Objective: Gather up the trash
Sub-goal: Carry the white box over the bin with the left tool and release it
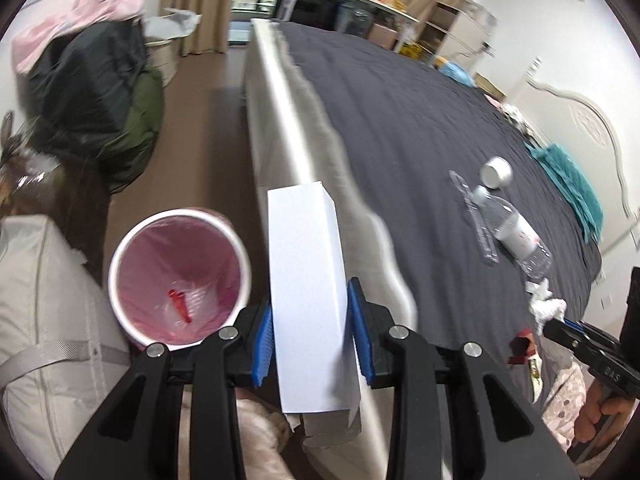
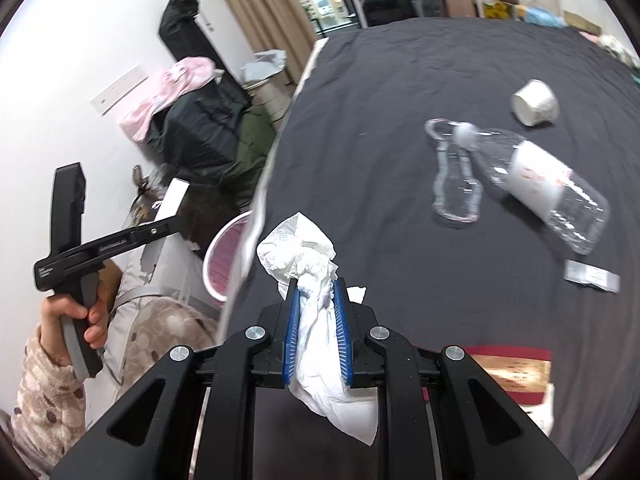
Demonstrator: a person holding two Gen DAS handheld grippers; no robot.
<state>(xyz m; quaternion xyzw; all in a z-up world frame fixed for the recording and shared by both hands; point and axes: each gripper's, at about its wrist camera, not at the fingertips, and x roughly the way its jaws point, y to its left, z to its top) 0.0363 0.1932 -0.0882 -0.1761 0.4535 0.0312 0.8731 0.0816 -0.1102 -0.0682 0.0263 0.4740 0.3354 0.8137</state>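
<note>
left gripper clamps white carton just beside pink-lined bin, likely for dropping | right gripper pinches crumpled tissue over bed; bin-bound next

white cardboard box between left gripper pads, right of round pink-lined bin on floor | clear plastic bottle on dark bedspread, white paper cup behind it

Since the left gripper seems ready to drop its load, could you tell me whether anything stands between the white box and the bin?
Nothing visible does. The left gripper holds the white box beside the pink-lined bin, whose mouth lies open just to its left with only floor between them. The bed edge lies on the far side.
</note>
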